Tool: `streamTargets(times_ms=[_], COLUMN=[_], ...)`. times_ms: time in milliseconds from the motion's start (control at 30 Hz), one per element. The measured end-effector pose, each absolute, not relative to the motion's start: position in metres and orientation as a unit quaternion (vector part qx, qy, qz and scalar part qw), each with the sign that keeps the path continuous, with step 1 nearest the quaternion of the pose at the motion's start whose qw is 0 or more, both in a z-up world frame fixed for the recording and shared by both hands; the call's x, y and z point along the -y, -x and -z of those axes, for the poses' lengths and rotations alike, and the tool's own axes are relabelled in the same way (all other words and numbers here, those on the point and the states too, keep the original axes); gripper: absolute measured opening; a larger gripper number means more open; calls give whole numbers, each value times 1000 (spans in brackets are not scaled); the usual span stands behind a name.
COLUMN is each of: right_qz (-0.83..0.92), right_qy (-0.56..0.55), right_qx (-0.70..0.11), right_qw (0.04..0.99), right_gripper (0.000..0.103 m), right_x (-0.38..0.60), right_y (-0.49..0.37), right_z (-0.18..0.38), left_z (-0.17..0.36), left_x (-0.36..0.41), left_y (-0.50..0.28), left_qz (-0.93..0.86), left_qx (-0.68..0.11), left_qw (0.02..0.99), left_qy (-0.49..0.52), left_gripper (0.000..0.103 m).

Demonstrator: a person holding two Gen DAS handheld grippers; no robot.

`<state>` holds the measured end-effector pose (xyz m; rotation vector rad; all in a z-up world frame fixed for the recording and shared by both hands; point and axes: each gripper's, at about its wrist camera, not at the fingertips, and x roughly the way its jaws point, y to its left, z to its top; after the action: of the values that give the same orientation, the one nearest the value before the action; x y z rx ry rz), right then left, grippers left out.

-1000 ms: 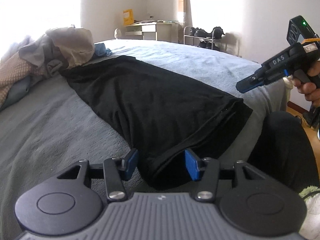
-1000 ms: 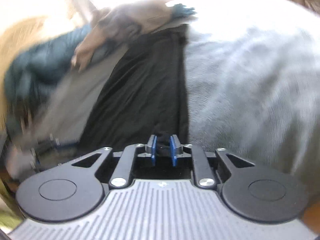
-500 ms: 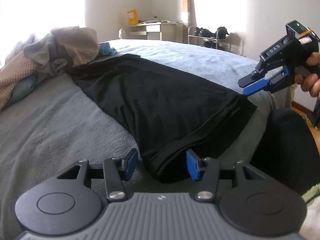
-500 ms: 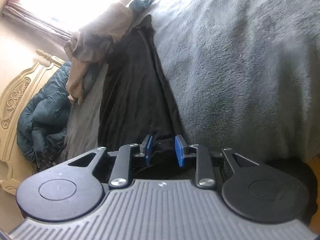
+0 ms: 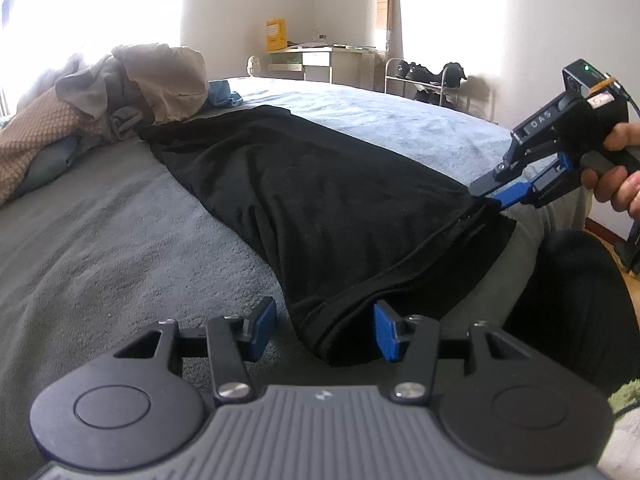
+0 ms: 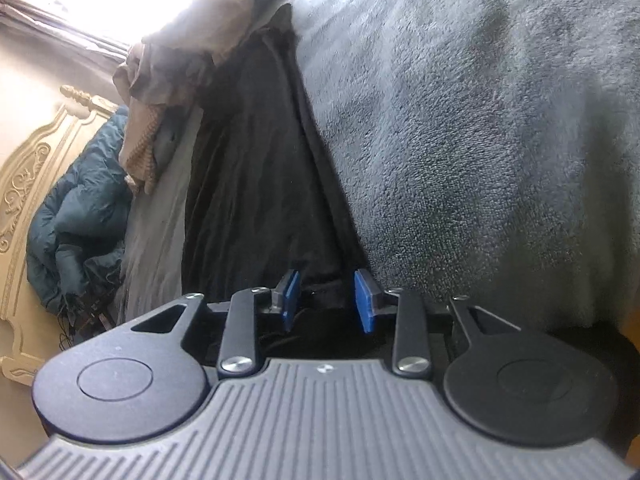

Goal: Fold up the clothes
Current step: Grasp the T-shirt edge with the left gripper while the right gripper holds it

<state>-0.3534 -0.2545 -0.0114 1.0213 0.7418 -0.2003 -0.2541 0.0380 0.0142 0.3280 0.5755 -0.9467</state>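
Observation:
A black garment (image 5: 320, 200) lies folded lengthwise across the grey bed (image 5: 100, 248), its near end hanging at the bed's edge. My left gripper (image 5: 324, 330) is open, its blue pads on either side of the garment's near left corner. My right gripper (image 5: 496, 190) is open at the near right corner, its tips touching the cloth. In the right wrist view the right gripper (image 6: 326, 300) straddles the garment's edge (image 6: 256, 184), which runs away along the bed (image 6: 480, 120).
A pile of beige and grey clothes (image 5: 112, 88) lies at the far end of the bed. A dark blue quilt (image 6: 76, 216) is bunched by the carved headboard (image 6: 24, 184). A desk (image 5: 320, 60) and shoe rack (image 5: 432, 76) stand by the far wall.
My right gripper has opened and come down to the garment's near right corner. My left gripper stays open at the near left corner and has barely moved.

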Motion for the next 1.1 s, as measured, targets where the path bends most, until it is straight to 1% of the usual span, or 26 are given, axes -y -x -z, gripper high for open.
streamTargets(times_ms=[67,133,167,233,300,333,433,467,567,767,1000,1100], right_qz=[91,90,91,90,92,89,85,85,86,91,99,94], right_qy=[-469,-460,-458,-456,-454,-453,-451,-451,-448,-435,-418,-412], right_qx=[-347,-345,-338,-325,-307,-301,-289,-288,-285,-283,-305,-313], right_qw=[807,813,817,824,831,834,840,841,843,850,850,850], right_gripper=[29,17,6,4,3,3,3,3,3,2,2,2], right_x=[253,251,250,248,246,245,244,244,246,240,235,232], right_y=[352,352,355,361,366,369,369,369,371,383,389,387], right_z=[10,8,6,2,-4,-6,-9,-9,-9,-8,2,4], left_z=[-16,-18,-20,-21,-20,-19,-18,-18,-21,-28,-21,-23], left_x=[-39,-42,-43,-45,-46,-45,-45,-45,-46,-43,-45,-48], left_y=[256,259,260,259,258,258,260,261,263,278,285,288], left_qz=[444,444,444,445,448,448,438,435,426,434,436,435], left_qx=[-270,-265,-263,-267,-275,-279,-276,-275,-274,-246,-249,-237], left_qw=[841,843,844,843,839,837,842,844,849,847,839,842], left_qy=[-151,-149,-147,-144,-142,-142,-149,-151,-152,-183,-209,-214], left_gripper=[49,43,39,37,29,27,18,11,5,4,4,3])
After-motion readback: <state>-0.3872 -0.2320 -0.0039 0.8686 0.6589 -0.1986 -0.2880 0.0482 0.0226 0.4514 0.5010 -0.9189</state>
